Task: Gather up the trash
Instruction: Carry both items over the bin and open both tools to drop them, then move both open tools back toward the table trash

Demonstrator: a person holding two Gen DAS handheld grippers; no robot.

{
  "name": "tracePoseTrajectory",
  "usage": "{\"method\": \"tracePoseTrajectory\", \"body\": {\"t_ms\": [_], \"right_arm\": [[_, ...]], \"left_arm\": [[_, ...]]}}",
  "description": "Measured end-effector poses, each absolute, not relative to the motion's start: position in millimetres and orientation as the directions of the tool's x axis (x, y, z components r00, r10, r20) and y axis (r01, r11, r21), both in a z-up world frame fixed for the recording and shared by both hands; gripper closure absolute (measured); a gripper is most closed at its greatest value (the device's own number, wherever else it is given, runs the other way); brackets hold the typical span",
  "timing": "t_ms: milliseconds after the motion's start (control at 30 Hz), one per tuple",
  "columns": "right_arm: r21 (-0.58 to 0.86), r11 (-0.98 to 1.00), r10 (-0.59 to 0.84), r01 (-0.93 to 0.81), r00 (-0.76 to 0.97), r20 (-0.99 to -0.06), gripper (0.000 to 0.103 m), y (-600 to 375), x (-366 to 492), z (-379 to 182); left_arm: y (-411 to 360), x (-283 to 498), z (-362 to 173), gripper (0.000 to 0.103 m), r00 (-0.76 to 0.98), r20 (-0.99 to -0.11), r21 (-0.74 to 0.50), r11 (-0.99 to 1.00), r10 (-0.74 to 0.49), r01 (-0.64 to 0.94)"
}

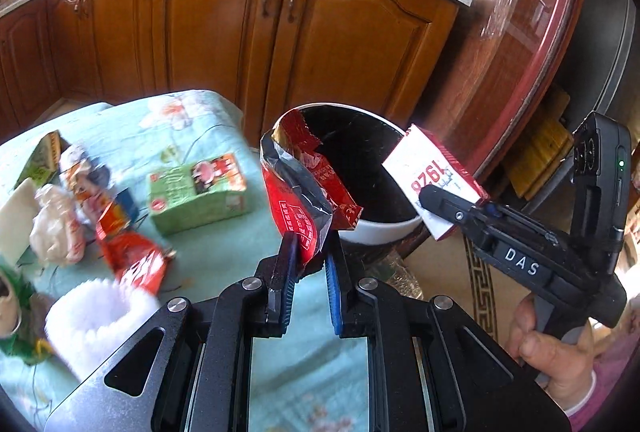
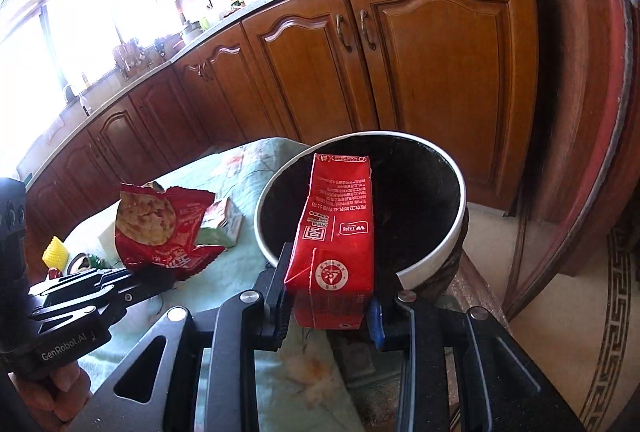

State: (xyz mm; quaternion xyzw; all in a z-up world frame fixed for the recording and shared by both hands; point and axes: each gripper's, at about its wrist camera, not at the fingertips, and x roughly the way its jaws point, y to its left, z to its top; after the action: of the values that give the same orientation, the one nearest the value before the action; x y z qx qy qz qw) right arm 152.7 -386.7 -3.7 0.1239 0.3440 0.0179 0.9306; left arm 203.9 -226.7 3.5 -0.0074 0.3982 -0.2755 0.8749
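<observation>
Left gripper (image 1: 310,252) tilted upward, pinching a crinkled red foil wrapper (image 1: 298,188) beside the round white-rimmed bin (image 1: 384,228). Right gripper (image 2: 330,306) level, clamped on a rigid red carton (image 2: 336,232), held over the bin's black interior at the bench (image 1: 224,256) edge.

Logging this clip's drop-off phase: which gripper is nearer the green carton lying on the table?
Left. The left gripper, holding a red wrapper, sits just beside the green carton. The right gripper, holding a red carton, is at the bin, farther away.
</observation>
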Motion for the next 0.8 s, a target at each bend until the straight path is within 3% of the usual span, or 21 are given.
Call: {"method": "tracePoseTrajectory", "body": {"t_ms": [567,600,700,800], "right_arm": [[0.248,0.966,0.131,0.077,0.680,-0.721,0.072,-437.1,214.3,-19.0],[0.253,0.965,0.135,0.077,0.677,-0.723,0.070,-438.7,215.7,-19.5],[0.269,0.959,0.143,0.086,0.675,-0.724,0.063,-445.4,218.9,-20.9],[0.288,0.952,0.142,0.101,0.688,-0.712,0.056,-451.1,214.6,-18.7]], "left_arm": [[-297.6,270.4,-5.2,0.087,0.428,-0.778,-0.229,0.842,-0.460,0.488],[-299.9,271.1,-5.9,0.083,0.425,-0.781,-0.226,0.841,-0.457,0.491],[-303.8,272.2,-6.7,0.056,0.418,-0.790,-0.222,0.845,-0.448,0.486],[-300.5,264.1,-3.4,0.051,0.437,-0.780,-0.215,0.848,-0.448,0.485]]}}
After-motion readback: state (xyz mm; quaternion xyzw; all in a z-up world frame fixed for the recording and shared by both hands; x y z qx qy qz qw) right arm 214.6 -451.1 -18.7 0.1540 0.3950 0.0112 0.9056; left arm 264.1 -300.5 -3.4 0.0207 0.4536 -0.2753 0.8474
